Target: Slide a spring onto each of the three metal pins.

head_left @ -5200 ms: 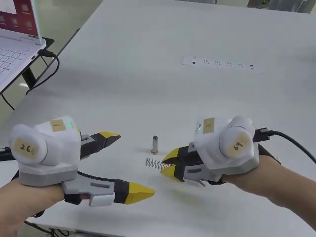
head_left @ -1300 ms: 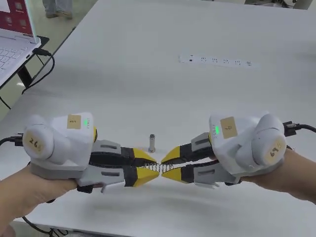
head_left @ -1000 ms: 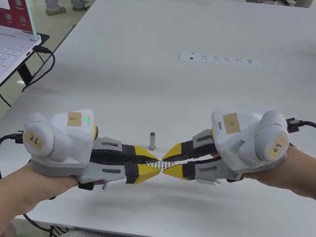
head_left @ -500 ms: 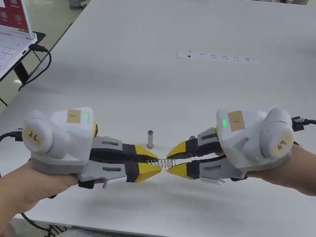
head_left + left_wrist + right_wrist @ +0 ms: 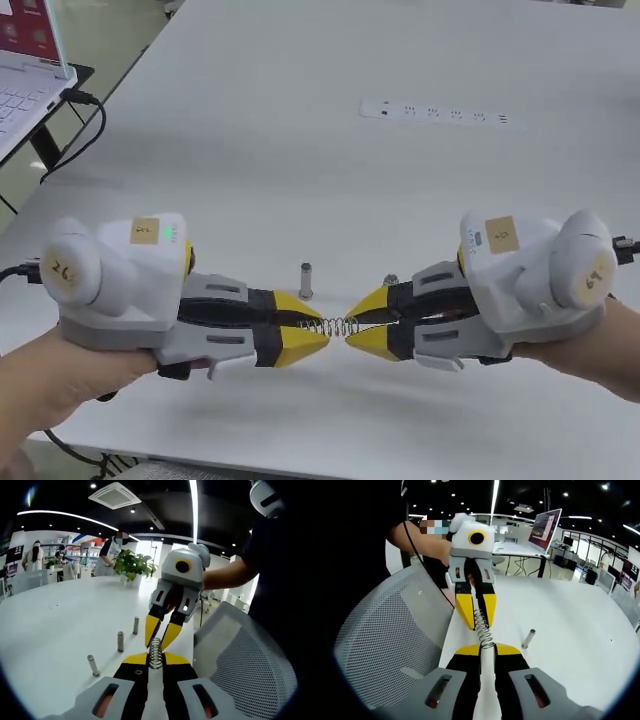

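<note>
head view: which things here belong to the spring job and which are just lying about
Job: spring, gripped at its ends by left gripper and right gripper; bare pin; in the left gripper view, sprung pin and second sprung pin.
Lying about: power strip; laptop; cable.

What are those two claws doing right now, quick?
Left gripper: closed, holding one end of the spring.
Right gripper: closed, holding the spring's other end.

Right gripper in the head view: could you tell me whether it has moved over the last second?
Yes: against the bare pin, the right gripper has drawn away to the right, baring more of the spring.
</note>
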The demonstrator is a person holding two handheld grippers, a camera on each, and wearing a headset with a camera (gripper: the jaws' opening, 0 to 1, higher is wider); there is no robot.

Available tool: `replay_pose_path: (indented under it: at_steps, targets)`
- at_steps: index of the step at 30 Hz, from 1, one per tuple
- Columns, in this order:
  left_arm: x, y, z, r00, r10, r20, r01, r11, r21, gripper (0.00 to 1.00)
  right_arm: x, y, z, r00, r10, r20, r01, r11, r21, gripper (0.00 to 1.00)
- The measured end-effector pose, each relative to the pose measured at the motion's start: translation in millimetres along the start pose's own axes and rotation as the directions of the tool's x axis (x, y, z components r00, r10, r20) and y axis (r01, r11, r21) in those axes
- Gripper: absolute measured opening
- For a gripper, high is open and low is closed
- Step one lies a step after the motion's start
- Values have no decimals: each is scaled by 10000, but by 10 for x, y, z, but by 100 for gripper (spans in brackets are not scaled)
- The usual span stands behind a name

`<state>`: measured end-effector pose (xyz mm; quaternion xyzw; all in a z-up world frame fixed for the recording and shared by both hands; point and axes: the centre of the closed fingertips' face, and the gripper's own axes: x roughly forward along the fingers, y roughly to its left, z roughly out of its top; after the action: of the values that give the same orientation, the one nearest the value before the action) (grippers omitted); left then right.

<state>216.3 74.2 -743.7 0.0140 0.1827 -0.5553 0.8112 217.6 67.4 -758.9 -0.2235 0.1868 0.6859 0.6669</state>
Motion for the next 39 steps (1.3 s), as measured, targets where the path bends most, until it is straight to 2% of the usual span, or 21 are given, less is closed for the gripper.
replay_pose_path:
  at_steps: [6,10,15,24,26,28,31,39]
  targets:
    - [-12,12,21,9999,22,106,-21,10000,-79,2,-17,-18,43,9996,-45,265,40,9998,209,6]
    - [-24,26,-41,9999,47,-109,-48,10000,-73,2,-49,-18,120,9976,25,686,-57,9989,472,6]
    - [-28,37,-52,9999,56,-137,-57,10000,-75,2,-54,-9,141,9976,53,688,-80,9992,380,6]
    - [-15,78,-91,9994,152,-325,-149,9998,99,1,-81,3,283,9937,107,1113,-153,9991,402,6]
    - [-6,89,-98,9992,175,-348,-171,9998,125,1,-77,6,321,9922,111,1240,-166,9989,439,7]
    - [9,93,-99,9991,185,-369,-178,9997,194,1,-69,7,400,9872,114,1594,-213,9980,602,8]
    - [36,98,-109,9987,247,-445,-232,9992,338,1,-43,2,432,9871,102,1595,-183,9986,494,8]
    - [73,110,-90,9987,315,-403,-298,9986,426,1,7,-14,559,9782,6,2078,-141,9979,635,8]
